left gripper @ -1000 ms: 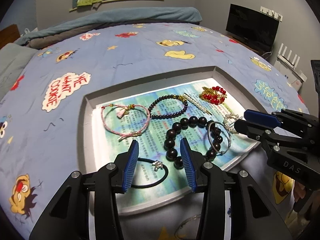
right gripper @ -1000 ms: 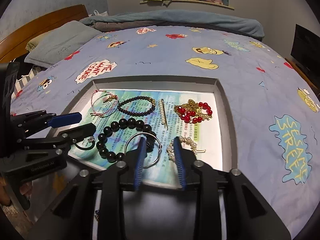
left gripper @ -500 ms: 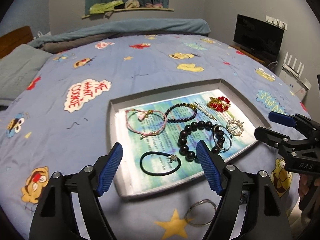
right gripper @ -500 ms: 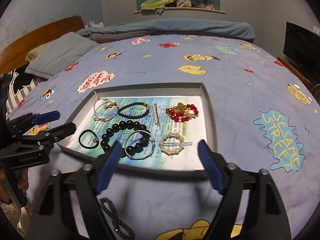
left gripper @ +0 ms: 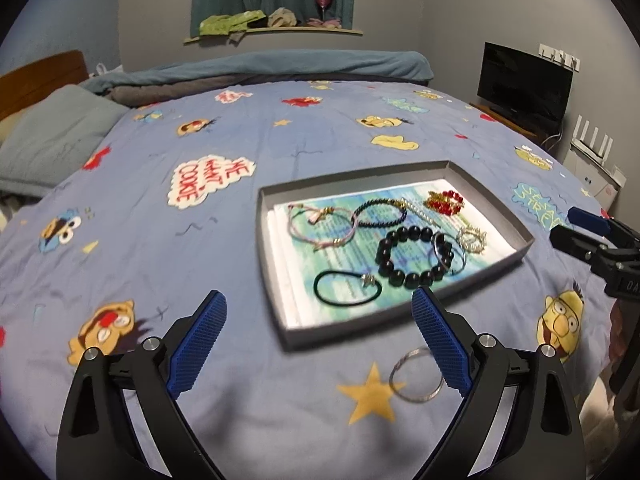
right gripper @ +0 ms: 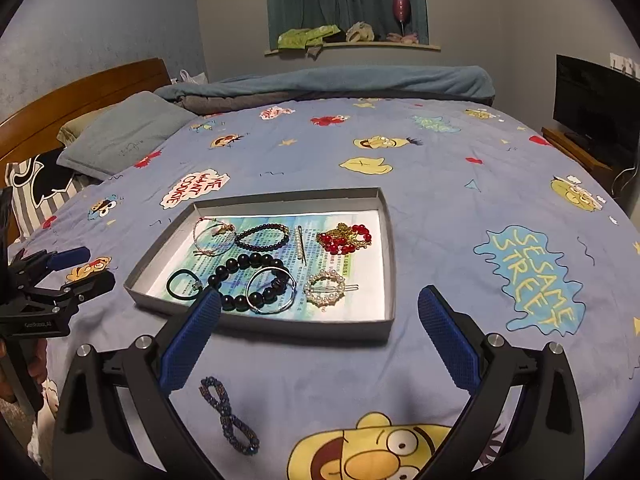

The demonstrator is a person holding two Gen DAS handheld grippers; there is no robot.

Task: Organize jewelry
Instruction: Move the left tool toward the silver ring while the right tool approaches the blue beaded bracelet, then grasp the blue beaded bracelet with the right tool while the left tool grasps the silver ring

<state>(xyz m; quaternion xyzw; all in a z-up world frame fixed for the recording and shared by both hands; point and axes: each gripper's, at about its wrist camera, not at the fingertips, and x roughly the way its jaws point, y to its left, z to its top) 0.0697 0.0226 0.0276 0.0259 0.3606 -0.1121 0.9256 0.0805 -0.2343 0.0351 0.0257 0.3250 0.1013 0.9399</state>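
Both my grippers hang over the bed in front of the shallow grey cardboard tray [right gripper: 384, 256]. The jaws of my left gripper [left gripper: 320, 344] are opening with nothing between them; the same goes for my right gripper [right gripper: 316, 340].

Already in the tray, ahead of both grippers: black elastic hair tie with a metal charm [left gripper: 347, 289], large black bead bracelet [left gripper: 414, 256], thin silver bangle [right gripper: 272, 290], round pearl hair clip [right gripper: 325, 289], red bead and gold chain piece [right gripper: 345, 237], pink cord bracelet [left gripper: 320, 224], small dark bead bracelet [right gripper: 262, 236].

Two pieces lie loose on the blue cartoon-print bedspread [right gripper: 460, 184], outside the tray's near wall:
- thin silver ring bangle [left gripper: 416, 376]: just inside my left gripper's right finger, lying flat, nearer to me than the tray edge.
- dark blue beaded bracelet twisted into a figure eight [right gripper: 229, 416]: below my right gripper's left finger, long axis running towards me and slightly right.

Judgement: each loose piece sits closest to the gripper whose camera shows it, so one pick per hand looks natural. The beaded one would best be pinched across its narrow waist.

Room: open bedspread all round both pieces. The tray's near wall is the only edge to lift over. Grippers are well apart from each other.
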